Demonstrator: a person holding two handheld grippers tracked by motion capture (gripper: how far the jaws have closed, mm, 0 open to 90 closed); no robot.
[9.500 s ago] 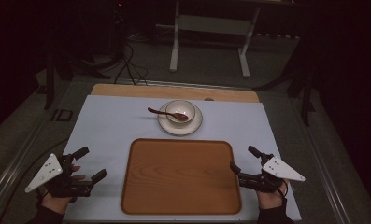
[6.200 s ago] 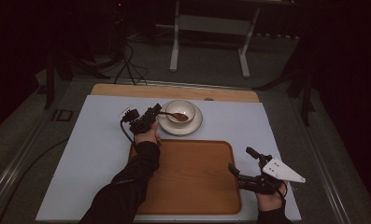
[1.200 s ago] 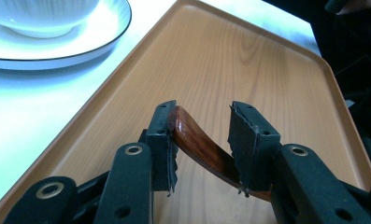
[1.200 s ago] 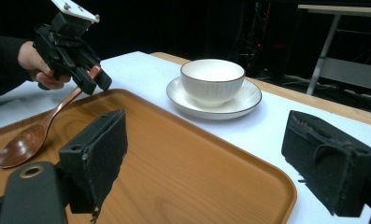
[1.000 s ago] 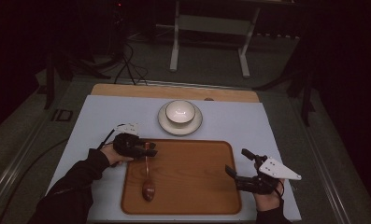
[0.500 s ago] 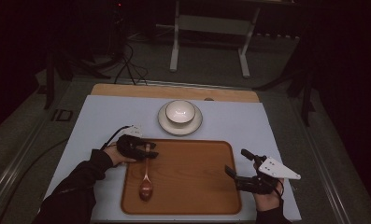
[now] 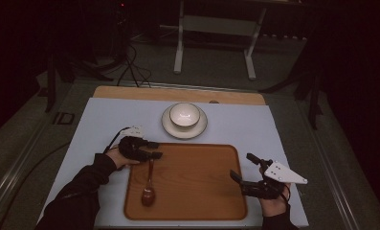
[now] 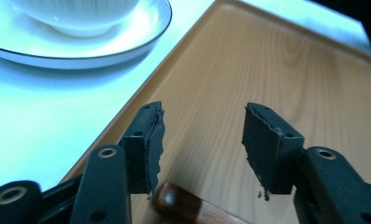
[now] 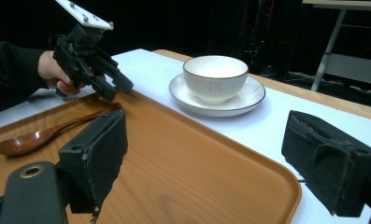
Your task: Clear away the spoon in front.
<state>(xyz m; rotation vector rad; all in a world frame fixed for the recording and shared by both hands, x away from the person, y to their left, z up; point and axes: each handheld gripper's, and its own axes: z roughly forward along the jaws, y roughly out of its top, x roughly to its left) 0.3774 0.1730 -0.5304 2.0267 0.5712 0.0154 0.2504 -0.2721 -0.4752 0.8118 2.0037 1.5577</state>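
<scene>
A dark wooden spoon (image 7: pixel 148 184) lies on the left part of the wooden tray (image 7: pixel 197 177), bowl end toward me. My left gripper (image 7: pixel 155 149) stands open just over the handle's far end (image 8: pixel 183 207), jaws apart (image 8: pixel 202 140) and not touching it. The right gripper view shows the spoon (image 9: pixel 43 135) flat on the tray (image 9: pixel 183 158) with the left gripper (image 9: pixel 115 86) above its handle. My right gripper (image 7: pixel 241 165) rests open at the tray's right edge, nothing between its jaws (image 9: pixel 206 154).
Behind the tray, a white bowl (image 7: pixel 184 115) sits on a white saucer (image 7: pixel 197 128) on the pale blue mat. The saucer (image 8: pixel 127 37) lies just beyond the tray's back left corner. A wooden table edge runs along the back.
The spoon, once in the bowl, now lies on the tray. Over the last second the left gripper lowered it flat and opened off its handle. The right gripper has barely moved.
</scene>
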